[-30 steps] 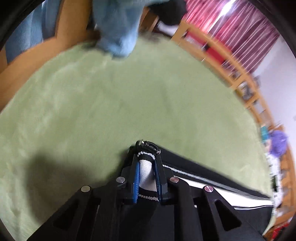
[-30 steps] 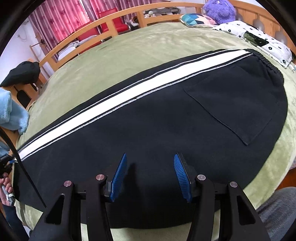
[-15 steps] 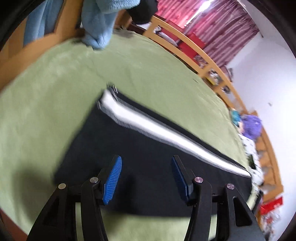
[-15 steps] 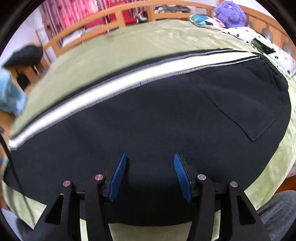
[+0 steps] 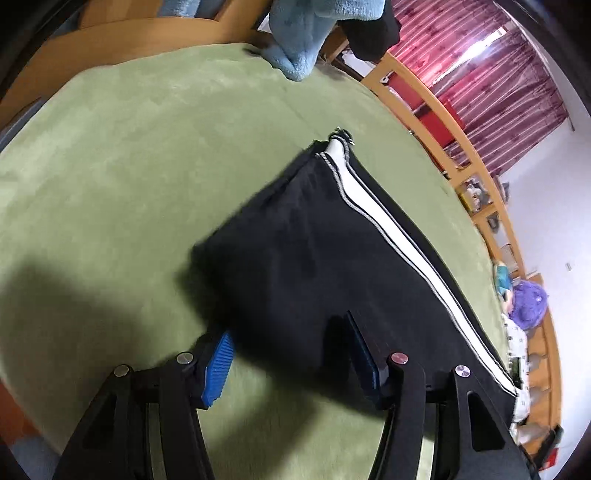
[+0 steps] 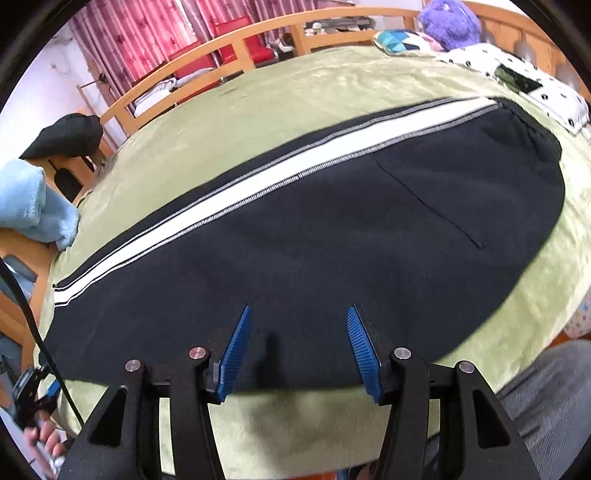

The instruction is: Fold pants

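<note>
Black pants (image 5: 314,240) with a white side stripe (image 5: 391,229) lie flat, legs stacked, on the green bed cover (image 5: 129,166). Their cuff end (image 5: 338,142) points away in the left wrist view. My left gripper (image 5: 291,343) hovers open over the pants' near corner; dark cloth lies below the gap but the pads press on nothing. In the right wrist view the pants (image 6: 314,240) stretch across, waistband (image 6: 535,136) and back pocket (image 6: 443,192) at the right. My right gripper (image 6: 299,332) stands open above the near edge, holding nothing.
A light blue blanket (image 6: 33,206) hangs over the wooden bed rail (image 6: 258,33) at the left. A spotted pillow (image 6: 517,85) and purple plush toy (image 6: 450,22) lie at the far right. A person's hand (image 6: 44,443) and grey-clad leg (image 6: 546,387) are near the bed edge.
My left gripper let go of the striped cuff, opened, and drew back along the pants to their near corner. The right gripper stayed open and shifted only slightly.
</note>
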The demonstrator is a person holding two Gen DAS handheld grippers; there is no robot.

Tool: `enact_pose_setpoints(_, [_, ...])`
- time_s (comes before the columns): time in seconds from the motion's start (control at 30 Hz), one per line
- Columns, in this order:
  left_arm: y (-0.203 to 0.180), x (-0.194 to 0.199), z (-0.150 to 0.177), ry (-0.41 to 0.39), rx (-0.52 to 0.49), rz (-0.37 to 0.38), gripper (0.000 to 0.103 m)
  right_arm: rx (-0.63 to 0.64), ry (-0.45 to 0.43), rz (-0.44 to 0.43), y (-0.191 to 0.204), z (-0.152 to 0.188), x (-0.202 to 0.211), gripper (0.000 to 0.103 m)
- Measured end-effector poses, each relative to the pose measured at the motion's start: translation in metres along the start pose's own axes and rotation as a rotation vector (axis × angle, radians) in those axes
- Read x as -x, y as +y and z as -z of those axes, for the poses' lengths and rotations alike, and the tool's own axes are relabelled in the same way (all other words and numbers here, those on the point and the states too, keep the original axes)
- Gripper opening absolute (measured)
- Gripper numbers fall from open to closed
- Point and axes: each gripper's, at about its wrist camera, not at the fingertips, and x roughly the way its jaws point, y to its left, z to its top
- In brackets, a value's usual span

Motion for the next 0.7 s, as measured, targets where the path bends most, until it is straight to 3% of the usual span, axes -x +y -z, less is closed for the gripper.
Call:
enact_pose_setpoints(0.1, [0.002, -0.009, -0.010, -0.060, 0.067, -0.001, 0.052, 0.014, -0.008, 0.029, -0.004, 0.010, 0.012, 0.053])
enact_pose_setpoints(0.2, [0.000, -0.012, -0.017, -0.056, 0.098, -0.009, 0.023, -0.002, -0.016, 0.054, -0.017, 0.018, 0.021, 0.053])
enact_pose_setpoints(0.23, [-0.001, -0.011, -0.021, -0.040, 0.102, 0.028, 0.015, -0.018, -0.019, 0.057, -0.023, 0.020, 0.023, 0.053])
enact_pose_setpoints(0.27, [-0.002, -0.007, -0.024, -0.043, 0.109, 0.042, 0.014, -0.038, -0.022, 0.056, -0.030, 0.021, 0.025, 0.053])
enact_pose_setpoints(0.4, [-0.060, 0.027, -0.032, -0.131, -0.060, 0.020, 0.013, -0.098, -0.034, 0.046, -0.052, 0.014, 0.025, 0.054])
enact_pose_setpoints(0.57, [-0.161, 0.069, -0.029, -0.186, -0.222, 0.158, 0.013, -0.092, -0.081, 0.045, -0.070, 0.004, 0.034, 0.053])
enact_pose_setpoints(0.7, [-0.265, 0.082, 0.007, -0.170, -0.424, 0.242, 0.013, -0.099, -0.114, 0.054, -0.093, 0.003, 0.043, 0.054])
